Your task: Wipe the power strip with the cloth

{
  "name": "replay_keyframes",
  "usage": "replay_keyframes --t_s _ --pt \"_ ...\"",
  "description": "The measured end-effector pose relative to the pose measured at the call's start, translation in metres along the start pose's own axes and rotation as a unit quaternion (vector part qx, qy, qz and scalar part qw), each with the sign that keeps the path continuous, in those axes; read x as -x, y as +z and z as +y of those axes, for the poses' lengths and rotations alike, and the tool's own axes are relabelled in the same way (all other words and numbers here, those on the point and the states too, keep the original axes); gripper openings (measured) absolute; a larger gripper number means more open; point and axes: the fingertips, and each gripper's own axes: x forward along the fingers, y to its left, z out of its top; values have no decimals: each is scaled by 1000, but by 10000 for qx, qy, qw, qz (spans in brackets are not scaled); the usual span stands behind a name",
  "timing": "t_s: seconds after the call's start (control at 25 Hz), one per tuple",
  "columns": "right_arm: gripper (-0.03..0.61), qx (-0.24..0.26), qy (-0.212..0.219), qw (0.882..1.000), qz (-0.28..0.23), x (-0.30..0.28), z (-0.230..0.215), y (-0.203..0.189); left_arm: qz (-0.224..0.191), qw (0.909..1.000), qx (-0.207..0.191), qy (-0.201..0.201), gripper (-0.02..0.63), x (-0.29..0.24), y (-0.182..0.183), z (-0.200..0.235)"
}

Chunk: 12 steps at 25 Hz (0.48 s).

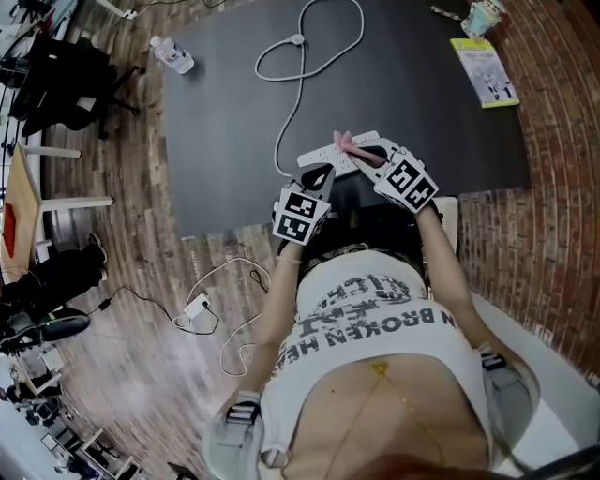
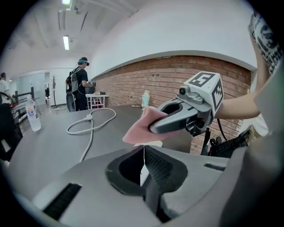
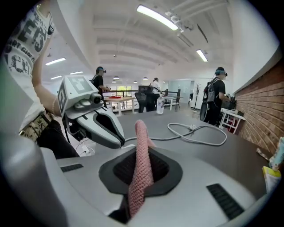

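- The power strip [image 1: 321, 156] lies white and slanted on the near edge of the dark table [image 1: 216, 141], just at 12 o'clock from the person's body.
- Its cable [image 1: 302, 94] runs from the strip toward 12 o'clock and ends in a loop near the table's far side.
- The right gripper [image 3: 141, 153] has its fingers clamped on the pink cloth [image 3: 142, 146], which stands up between them as a narrow folded ridge.
- In the head view the cloth shows over the strip's right end, at 11 o'clock from the right gripper; whether it touches the strip cannot be told.
- The left gripper [image 2: 143, 150] has its fingers together, with only a thin pale slit between them and nothing gripped.
- It sits at the strip's near left end, at 8 o'clock from the right gripper, and the two grippers point toward each other, close but apart.
- A water bottle [image 1: 172, 54] lies at the table's 10 o'clock corner.
- A green-edged booklet [image 1: 485, 72] and a cup [image 1: 483, 17] sit at 1 o'clock.
- A person [image 3: 218, 95] stands beyond the table, at 2 o'clock in the right gripper view.
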Motion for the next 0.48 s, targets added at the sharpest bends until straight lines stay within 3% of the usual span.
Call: replay_keyframes --t_s 0.16,0.48 --pt "17 -150 30 9984 -548 14 0 23 -221 9996 154 27 9 9 14 -1" --pt "17 -446 -233 9898 -1336 48 -5 63 -1070 9938 296 106 8 37 69 -3"
